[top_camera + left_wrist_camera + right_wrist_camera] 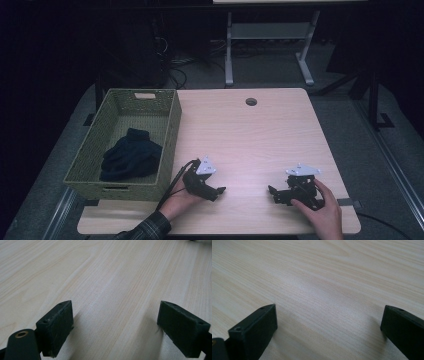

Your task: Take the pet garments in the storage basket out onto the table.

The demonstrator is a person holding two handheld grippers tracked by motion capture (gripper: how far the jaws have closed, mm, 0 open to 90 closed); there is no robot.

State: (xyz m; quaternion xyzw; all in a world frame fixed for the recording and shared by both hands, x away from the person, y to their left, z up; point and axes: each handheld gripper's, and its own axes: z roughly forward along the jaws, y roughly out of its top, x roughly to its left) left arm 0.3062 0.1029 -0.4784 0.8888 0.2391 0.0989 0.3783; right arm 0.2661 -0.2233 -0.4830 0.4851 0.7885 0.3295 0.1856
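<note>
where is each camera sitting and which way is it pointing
High view: above the person's side, looking forward and down at the table and basket; both hands and grippers show.
Left gripper view: on the left gripper, facing bare tabletop between open jaws.
Right gripper view: on the right gripper, likewise.
All share the wood tabletop.

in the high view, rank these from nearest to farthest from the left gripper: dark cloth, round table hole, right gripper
1. Dark cloth, in the green basket left of the left gripper.
2. Right gripper, across the table's near edge.
3. Round table hole, near the far edge.
</note>
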